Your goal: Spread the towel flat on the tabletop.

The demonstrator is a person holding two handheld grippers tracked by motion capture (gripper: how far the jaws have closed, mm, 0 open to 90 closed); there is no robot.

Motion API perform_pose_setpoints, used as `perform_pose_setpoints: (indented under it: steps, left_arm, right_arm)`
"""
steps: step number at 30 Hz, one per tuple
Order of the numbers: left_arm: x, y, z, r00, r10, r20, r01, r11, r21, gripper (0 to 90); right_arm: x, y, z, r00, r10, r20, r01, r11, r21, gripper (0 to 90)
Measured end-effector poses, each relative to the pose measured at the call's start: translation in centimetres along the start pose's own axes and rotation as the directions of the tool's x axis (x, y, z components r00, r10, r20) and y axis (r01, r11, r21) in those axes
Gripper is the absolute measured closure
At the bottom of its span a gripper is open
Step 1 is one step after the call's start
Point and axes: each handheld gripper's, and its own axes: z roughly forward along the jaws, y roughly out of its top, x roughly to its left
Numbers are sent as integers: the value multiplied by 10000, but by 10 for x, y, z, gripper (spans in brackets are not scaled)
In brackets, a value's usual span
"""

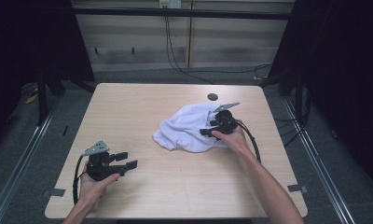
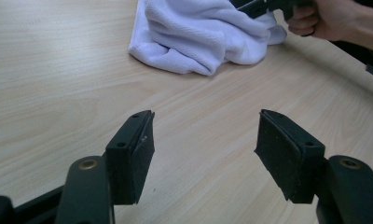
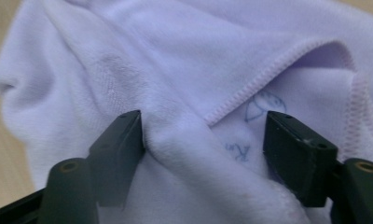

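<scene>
One thing in hand: towel, white, crumpled in a heap on the tabletop, right of centre and toward the far edge.
Weight: light, I judge; it should lift with hardly any pull.
Feel: soft and limp terry, no stiffness at all, so it will sag and drape from wherever I pinch it.
Slip: low, I reckon; the nap should catch on my black pads.
Fragile: no, squeeze away.
Where to take hold: the stitched hem running up to the right, or a corner; a fat fold in the middle will only drag the whole heap along.
Right fingers: spread wide, nothing pinched yet, pressed down into the cloth.
Towel versus right fingers: a thick fold rises between the two pads, left pad touching its flank, right pad beside the hem and some faint blue print.
Right hand: over the heap's near right side in the high view.
Left fingers: released, gaping, bare tabletop between them.
Towel versus left fingers: well apart, heap lying ahead across open wood.
Left hand: low at the near left corner, pointing toward the heap.
</scene>
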Motion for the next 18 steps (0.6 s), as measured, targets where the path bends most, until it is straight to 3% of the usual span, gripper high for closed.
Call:
perform_pose_setpoints:
  steps: [4, 9, 10, 11, 18]
  left_arm:
    - [0, -1, 5, 9999, 118, 115, -122, 9992, 373, 359]
    - [-7, -3, 0, 9992, 295, 260, -303, 9990, 323, 347]
    - [-9, -3, -1, 9988, 362, 341, -374, 9987, 350, 339]
    - [-11, -4, -1, 9986, 397, 356, -412, 9983, 407, 340]
    - [-22, -2, -4, 9972, 698, 252, -706, 9970, 315, 342]
  right_arm:
    - [0, -7, 8, 9999, 122, -5, -122, 9999, 90, 303]
    - [7, -16, 2, 9995, 328, -49, -328, 9993, -192, 599]
    - [10, -18, 1, 9996, 265, -83, -267, 9993, -255, 669]
    - [17, -21, -1, 9998, -95, 197, 103, 9992, -384, 713]
    - [48, -38, -12, 9994, -223, -248, 214, 9991, -379, 757]
